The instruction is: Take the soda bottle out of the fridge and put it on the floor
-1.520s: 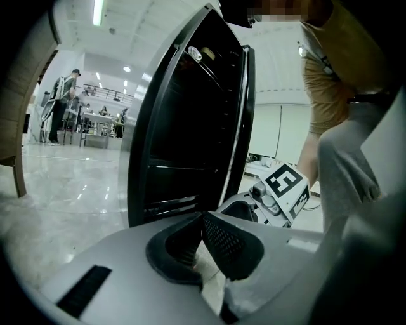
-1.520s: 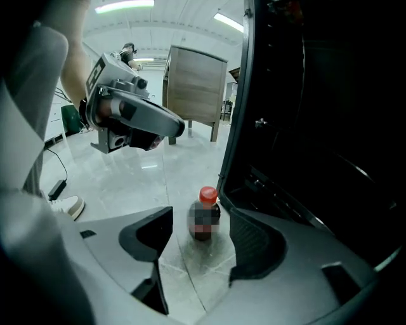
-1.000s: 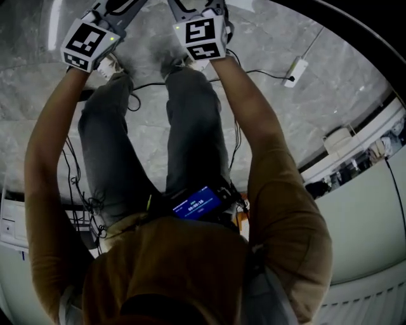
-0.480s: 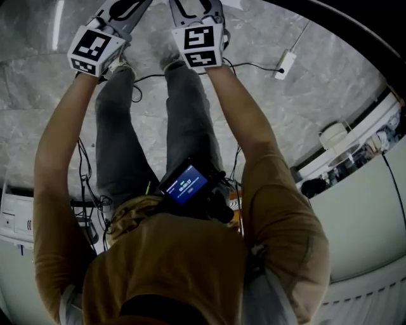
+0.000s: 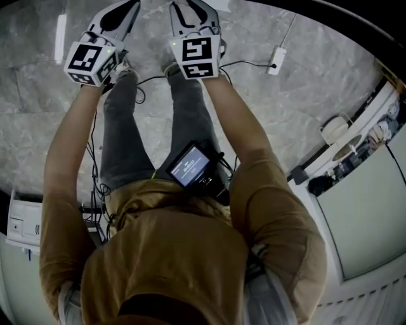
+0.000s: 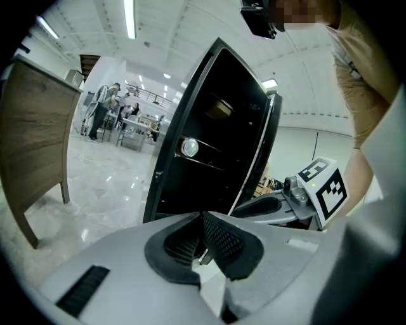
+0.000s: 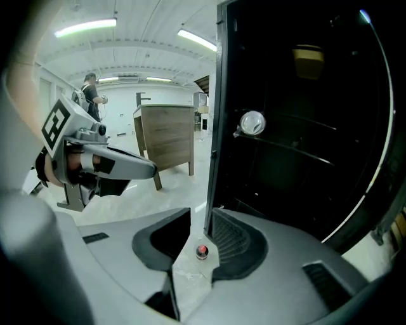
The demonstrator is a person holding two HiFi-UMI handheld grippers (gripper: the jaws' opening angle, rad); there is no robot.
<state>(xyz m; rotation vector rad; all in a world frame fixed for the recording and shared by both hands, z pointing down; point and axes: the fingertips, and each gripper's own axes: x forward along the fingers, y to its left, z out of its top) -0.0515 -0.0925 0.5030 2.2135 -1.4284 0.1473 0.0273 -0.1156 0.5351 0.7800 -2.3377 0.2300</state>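
The soda bottle [image 7: 202,251], small with a red cap, stands on the pale floor far below my right gripper [image 7: 203,219] and shows through the gap between its jaws. Those jaws have just been closing; they are open by a narrow gap, with nothing between the pads. My left gripper [image 6: 203,219] has its pads together and holds nothing. The black fridge [image 7: 298,127] [image 6: 216,139] stands right in front, dark inside. In the head view the left gripper [image 5: 120,13] and the right gripper [image 5: 190,13] are held side by side over the person's feet; the bottle is hidden there.
A wooden cabinet [image 7: 166,136] [image 6: 38,139] stands left of the fridge. A white adapter [image 5: 276,60] and cables lie on the marble floor. A white box [image 5: 22,222] sits at the left, a counter edge [image 5: 336,136] at the right. People [image 6: 104,111] stand far off.
The person has straightened up from a crouch, the legs now stretched out. Both grippers have risen with the body, and the floor looks farther away.
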